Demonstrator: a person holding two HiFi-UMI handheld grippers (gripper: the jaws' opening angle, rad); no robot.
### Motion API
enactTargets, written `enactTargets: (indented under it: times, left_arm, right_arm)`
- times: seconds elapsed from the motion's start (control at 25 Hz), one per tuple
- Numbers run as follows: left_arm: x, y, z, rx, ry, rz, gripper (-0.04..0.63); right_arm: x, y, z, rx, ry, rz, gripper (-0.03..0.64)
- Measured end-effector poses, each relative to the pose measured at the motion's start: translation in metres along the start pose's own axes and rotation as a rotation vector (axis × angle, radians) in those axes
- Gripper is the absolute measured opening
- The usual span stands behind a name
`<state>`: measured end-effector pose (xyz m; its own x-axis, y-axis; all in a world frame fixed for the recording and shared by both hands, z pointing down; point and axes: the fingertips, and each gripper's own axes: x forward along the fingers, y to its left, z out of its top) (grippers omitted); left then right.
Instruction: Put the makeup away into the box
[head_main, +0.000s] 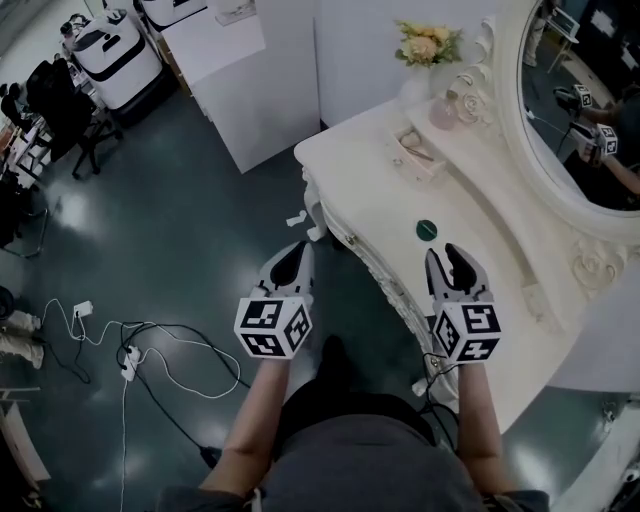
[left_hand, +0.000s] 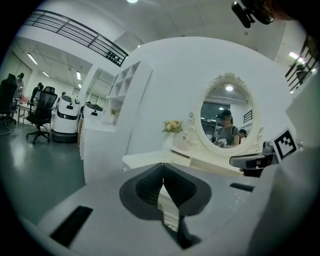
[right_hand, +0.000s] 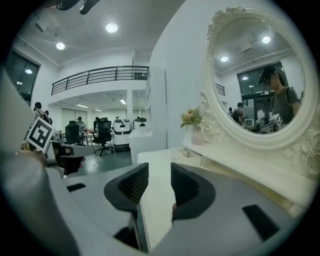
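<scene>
A small dark green round makeup item lies on the cream dressing table. Farther back, near the flowers, stands an open cream box, also seen in the right gripper view. My right gripper hovers over the tabletop just short of the green item, its jaws open and empty. My left gripper hangs beside the table's left front edge, over the floor. Its jaws meet at the tips with nothing held between them.
A vase of flowers and a pink bottle stand at the back of the table under the oval mirror. A white cabinet stands to the left. Cables and office chairs occupy the floor.
</scene>
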<state>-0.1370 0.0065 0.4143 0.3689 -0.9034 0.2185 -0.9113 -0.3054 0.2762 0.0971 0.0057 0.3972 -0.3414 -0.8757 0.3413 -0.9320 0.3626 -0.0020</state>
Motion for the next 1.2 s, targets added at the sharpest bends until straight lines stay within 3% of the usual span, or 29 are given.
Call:
enactTargets:
  times: [0.32, 0.76, 1.2]
  left_arm:
    - [0.043, 0.016, 0.007, -0.003, 0.029, -0.060, 0.006]
    - [0.072, -0.003, -0.004, 0.021, 0.089, -0.142, 0.006]
    - [0.113, -0.015, 0.001, 0.061, 0.116, -0.159, 0.006]
  right_arm:
    - [0.023, -0.013, 0.006, -0.015, 0.025, -0.068, 0.144]
    - [0.029, -0.028, -0.011, -0.054, 0.090, -0.094, 0.144]
    - [0.047, -0.053, -0.018, -0.091, 0.132, -0.056, 0.129]
